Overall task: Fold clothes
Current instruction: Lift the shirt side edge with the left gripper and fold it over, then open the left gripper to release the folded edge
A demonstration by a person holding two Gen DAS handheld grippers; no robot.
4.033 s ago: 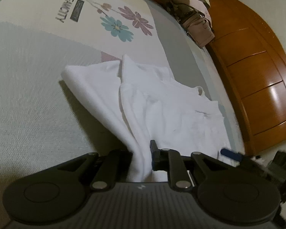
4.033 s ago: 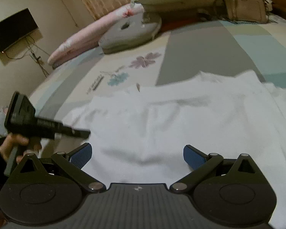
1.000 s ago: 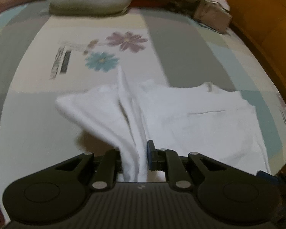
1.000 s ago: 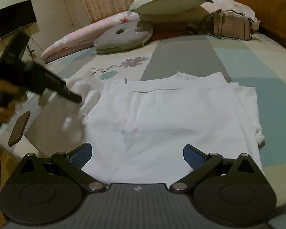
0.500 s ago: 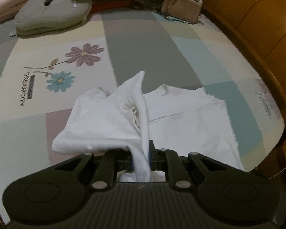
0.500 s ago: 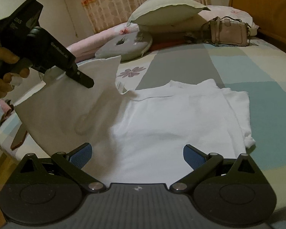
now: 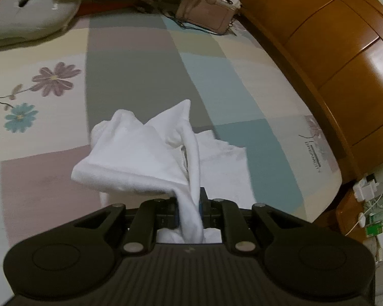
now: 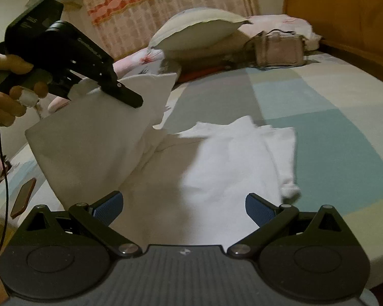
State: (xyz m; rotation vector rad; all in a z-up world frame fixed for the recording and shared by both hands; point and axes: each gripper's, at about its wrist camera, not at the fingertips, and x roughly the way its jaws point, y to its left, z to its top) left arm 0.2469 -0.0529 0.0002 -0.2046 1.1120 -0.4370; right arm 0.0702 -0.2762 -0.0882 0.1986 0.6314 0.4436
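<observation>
From the left wrist, my left gripper (image 7: 189, 213) is clamped on a fold of the white shirt (image 7: 140, 158), lifted above the bed (image 7: 130, 51). The sheet reads "DREAMCITY" (image 7: 312, 156) near the wooden bed frame (image 7: 344, 51).

From the right wrist, my right gripper (image 8: 183, 207) hangs wide open over the shirt's flat half; no writing is readable.

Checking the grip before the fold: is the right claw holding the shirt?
No: the right claw is open, its blue pads spread apart above the shirt with no cloth pinched between them.
</observation>
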